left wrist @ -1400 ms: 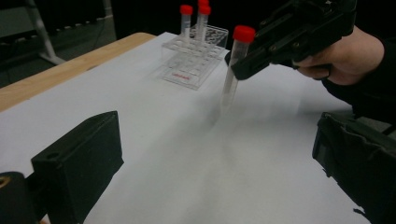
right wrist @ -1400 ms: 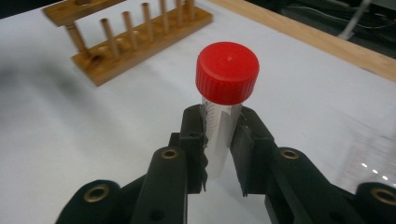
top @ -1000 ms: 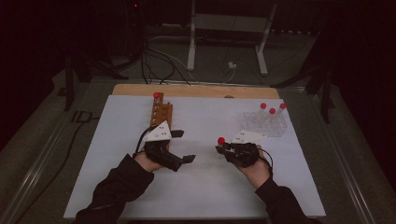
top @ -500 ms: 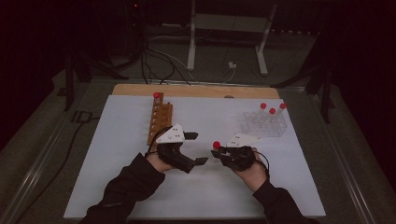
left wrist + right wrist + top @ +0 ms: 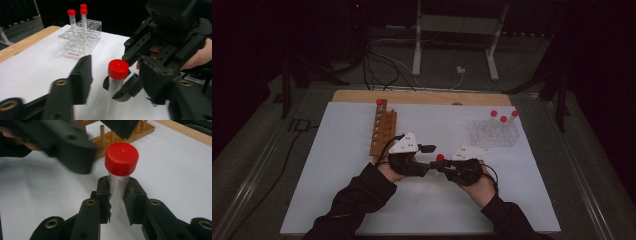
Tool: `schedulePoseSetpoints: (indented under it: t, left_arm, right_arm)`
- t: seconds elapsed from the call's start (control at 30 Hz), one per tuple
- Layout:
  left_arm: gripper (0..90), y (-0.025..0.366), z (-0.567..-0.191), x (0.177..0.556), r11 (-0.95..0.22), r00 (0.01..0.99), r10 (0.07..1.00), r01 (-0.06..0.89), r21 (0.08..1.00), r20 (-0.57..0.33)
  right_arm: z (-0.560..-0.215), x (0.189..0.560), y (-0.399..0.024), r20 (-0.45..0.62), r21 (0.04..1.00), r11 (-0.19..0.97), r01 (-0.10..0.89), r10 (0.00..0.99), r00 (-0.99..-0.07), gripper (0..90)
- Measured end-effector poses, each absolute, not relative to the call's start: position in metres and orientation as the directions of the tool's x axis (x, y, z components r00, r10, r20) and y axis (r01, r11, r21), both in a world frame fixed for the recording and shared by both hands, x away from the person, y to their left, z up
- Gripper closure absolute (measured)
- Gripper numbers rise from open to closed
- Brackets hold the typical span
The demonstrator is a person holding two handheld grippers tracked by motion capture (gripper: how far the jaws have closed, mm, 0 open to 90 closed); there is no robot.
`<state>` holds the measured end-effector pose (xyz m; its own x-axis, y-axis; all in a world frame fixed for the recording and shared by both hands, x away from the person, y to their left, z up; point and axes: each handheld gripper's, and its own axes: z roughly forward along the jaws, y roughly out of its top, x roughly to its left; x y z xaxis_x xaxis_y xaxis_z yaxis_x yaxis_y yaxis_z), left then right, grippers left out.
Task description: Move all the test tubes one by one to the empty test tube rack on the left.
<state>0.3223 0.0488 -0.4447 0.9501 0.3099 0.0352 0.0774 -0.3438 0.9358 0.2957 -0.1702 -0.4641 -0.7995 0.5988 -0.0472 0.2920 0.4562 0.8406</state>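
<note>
Your right gripper (image 5: 116,195) clamps the red-capped tube (image 5: 121,160) upright at frame centre in the right gripper view. Your left gripper (image 5: 115,82) has just been closing; its jaws flank the tube without touching. The clear rack (image 5: 81,37) sits upper left.

The room is dark, with black walls behind. A white sheet (image 5: 337,200) covers the desk (image 5: 422,97), whose wooden edge shows along the far side. Beyond it, on a grey floor (image 5: 522,70), stands a white metal stand (image 5: 457,30), with black cables (image 5: 377,60) beside it. A metal rail (image 5: 252,175) runs along the left.
</note>
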Motion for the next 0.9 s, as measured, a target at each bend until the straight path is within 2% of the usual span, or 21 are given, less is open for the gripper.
schedulePoseSetpoints:
  t: [0.4,0.8,0.83,0.9]
  left_arm:
    - [70.0,0.04,-0.45,0.325,-0.359,0.958,0.283,0.065,0.931,0.042]
    - [72.1,0.041,-0.444,0.325,-0.364,0.96,0.272,0.041,0.93,0.065]
    - [72.1,0.042,-0.443,0.325,-0.36,0.959,0.276,0.043,0.932,0.063]
    - [72.1,0.044,-0.44,0.326,-0.36,0.958,0.281,0.047,0.932,0.06]
  right_arm:
    - [-0.463,0.295,-0.171,-0.037,0.845,0.448,0.293,0.594,-0.803,75.4]
    - [-0.461,0.294,-0.172,-0.037,0.853,0.437,0.286,0.597,-0.801,73.9]
    - [-0.46,0.293,-0.173,-0.042,0.855,0.435,0.282,0.601,-0.798,69.7]
    - [-0.459,0.292,-0.173,-0.037,0.857,0.43,0.284,0.6,-0.799,67.2]
